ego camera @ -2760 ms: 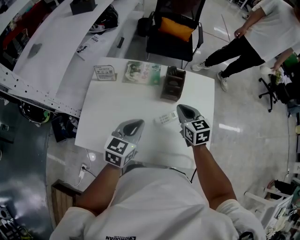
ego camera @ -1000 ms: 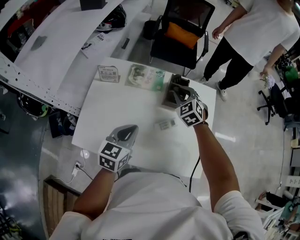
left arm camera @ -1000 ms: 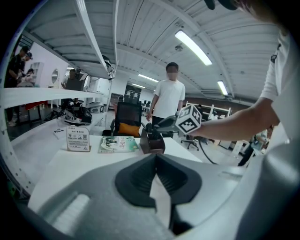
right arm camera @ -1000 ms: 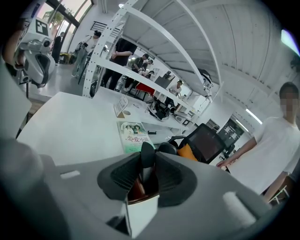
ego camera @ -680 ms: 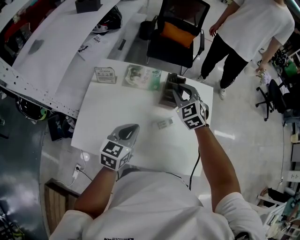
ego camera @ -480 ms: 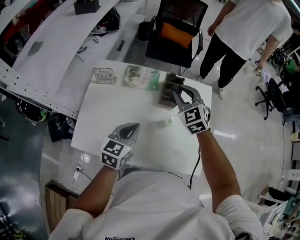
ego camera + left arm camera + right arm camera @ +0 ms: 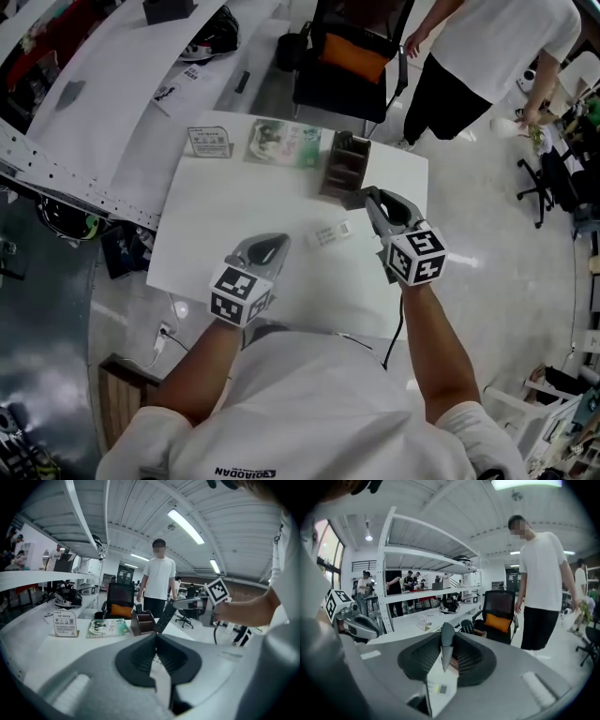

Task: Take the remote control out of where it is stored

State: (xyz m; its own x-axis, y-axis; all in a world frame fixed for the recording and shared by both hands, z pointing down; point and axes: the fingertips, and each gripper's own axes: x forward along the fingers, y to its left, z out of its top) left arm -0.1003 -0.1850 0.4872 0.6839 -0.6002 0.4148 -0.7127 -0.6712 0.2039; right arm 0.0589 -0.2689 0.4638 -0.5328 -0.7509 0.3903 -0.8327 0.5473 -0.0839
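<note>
A black remote control [image 7: 164,616] hangs tilted from my right gripper [image 7: 368,199], which is shut on its upper end. The gripper holds it in the air just in front of the brown desk holder [image 7: 344,164]. In the right gripper view the remote's end [image 7: 447,637] stands upright between the pads. A white remote [image 7: 330,233] lies flat on the white table [image 7: 225,211], between the two grippers. My left gripper [image 7: 266,250] hovers low over the table's near side, its jaws together with nothing in them.
A green booklet [image 7: 284,143] and a small sign card [image 7: 209,142] lie along the table's far edge. Behind the table stands a black office chair with an orange cushion [image 7: 353,56]. A person in a white shirt [image 7: 487,52] stands at the far right.
My right gripper was at the brown holder a second ago. It has since drawn back toward me and to the right, with the black remote in it. The left gripper has barely moved.
</note>
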